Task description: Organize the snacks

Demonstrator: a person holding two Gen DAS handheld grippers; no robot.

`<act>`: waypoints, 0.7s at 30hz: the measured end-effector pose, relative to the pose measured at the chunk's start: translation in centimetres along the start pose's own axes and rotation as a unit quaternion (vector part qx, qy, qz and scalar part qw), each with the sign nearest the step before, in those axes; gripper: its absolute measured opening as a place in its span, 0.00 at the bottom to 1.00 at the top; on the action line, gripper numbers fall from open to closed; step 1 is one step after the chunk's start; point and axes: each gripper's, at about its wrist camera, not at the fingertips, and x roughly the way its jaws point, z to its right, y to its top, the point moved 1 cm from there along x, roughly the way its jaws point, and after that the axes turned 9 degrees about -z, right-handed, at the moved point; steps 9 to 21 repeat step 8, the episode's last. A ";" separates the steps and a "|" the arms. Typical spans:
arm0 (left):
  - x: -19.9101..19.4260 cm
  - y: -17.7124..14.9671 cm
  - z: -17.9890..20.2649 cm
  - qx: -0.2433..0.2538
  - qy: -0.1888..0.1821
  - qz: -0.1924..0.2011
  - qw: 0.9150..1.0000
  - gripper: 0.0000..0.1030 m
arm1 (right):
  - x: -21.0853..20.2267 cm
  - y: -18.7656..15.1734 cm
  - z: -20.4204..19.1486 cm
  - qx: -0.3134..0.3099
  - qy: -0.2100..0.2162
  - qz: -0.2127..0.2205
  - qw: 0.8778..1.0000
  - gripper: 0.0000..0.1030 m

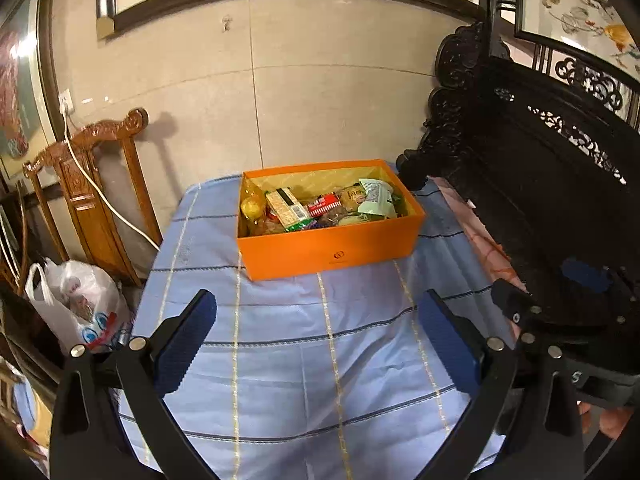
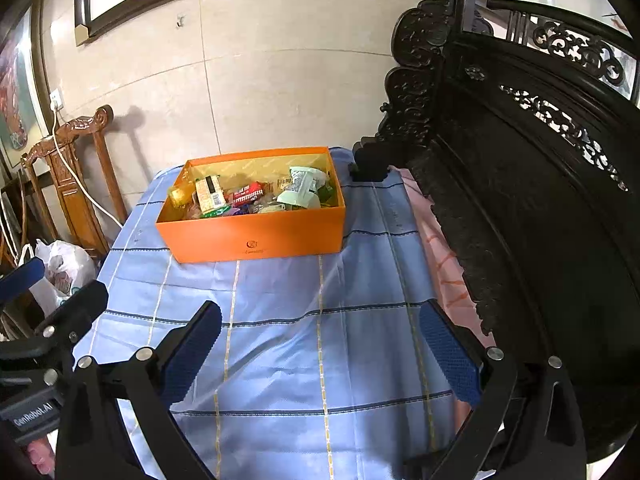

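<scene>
Basically both idle: left gripper (image 1: 318, 316) and right gripper (image 2: 320, 326) spread wide, holding nothing. Orange box (image 1: 332, 250) of snacks (image 1: 320, 206) dead ahead; approach from above, clear the rim.

Both wrist views look forward (slightly down) across the tablecloth (image 1: 304, 340), sharing the orange box (image 2: 256, 236).

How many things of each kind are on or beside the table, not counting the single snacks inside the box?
Orange box holding snacks: 1
Tongs, left tongs and right tongs, both open and empty: 2
White plastic bag on the floor: 1
Light wooden chair: 1
Total: 5
</scene>
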 end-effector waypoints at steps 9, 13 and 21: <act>0.6 0.3 -0.5 -0.009 -0.010 -0.011 1.000 0.96 | 0.1 0.2 -0.1 -0.004 -0.003 0.001 1.000 0.97; 0.6 0.3 -0.5 -0.009 -0.010 -0.011 1.000 0.96 | 0.1 0.2 -0.1 -0.004 -0.003 0.001 1.000 0.97; 0.6 0.3 -0.5 -0.009 -0.010 -0.011 1.000 0.96 | 0.1 0.2 -0.1 -0.004 -0.003 0.001 1.000 0.97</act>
